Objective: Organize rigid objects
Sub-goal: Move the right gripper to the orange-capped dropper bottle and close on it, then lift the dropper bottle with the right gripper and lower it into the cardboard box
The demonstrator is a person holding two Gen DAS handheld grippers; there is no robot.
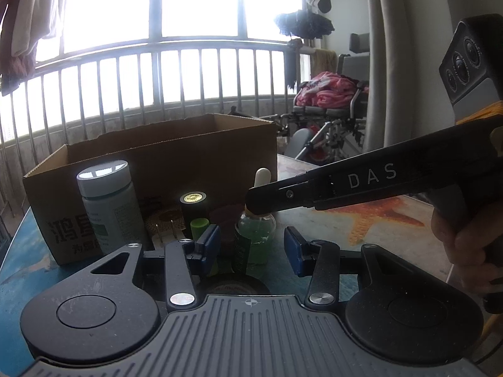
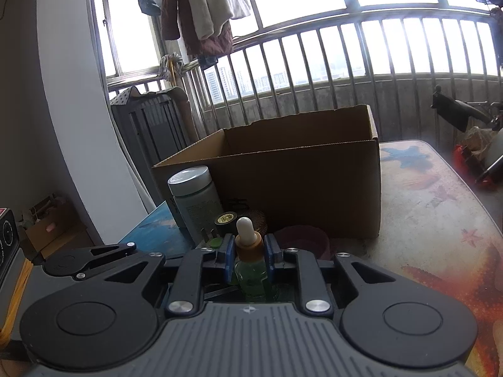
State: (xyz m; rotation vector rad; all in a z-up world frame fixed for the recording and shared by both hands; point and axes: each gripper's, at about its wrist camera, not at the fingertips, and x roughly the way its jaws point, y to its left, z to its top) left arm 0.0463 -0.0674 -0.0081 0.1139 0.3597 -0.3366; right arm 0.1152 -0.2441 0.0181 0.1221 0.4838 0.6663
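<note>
A small dropper bottle [image 2: 251,270] of green liquid, with a tan collar and a white bulb, stands on the table in front of an open cardboard box [image 2: 298,188]. My right gripper [image 2: 250,257] is shut on its neck, a blue pad on each side. In the left wrist view the right gripper [image 1: 254,201] reaches in from the right onto the same dropper bottle [image 1: 256,235]. My left gripper [image 1: 251,249] is open, its pads apart just in front of the bottle. A white-capped pill bottle [image 1: 107,207], a black cylinder with a gold top [image 1: 193,204] and a green-capped tube [image 1: 199,224] stand to the left.
The cardboard box [image 1: 176,163] blocks the far side of the patterned table [image 1: 377,229]. A woven round mat [image 1: 163,220] and a black tape roll [image 1: 235,286] lie near the bottles. A wheelchair with pink cloth [image 1: 330,94] stands beyond the table. A grey cabinet [image 2: 151,125] is at the left.
</note>
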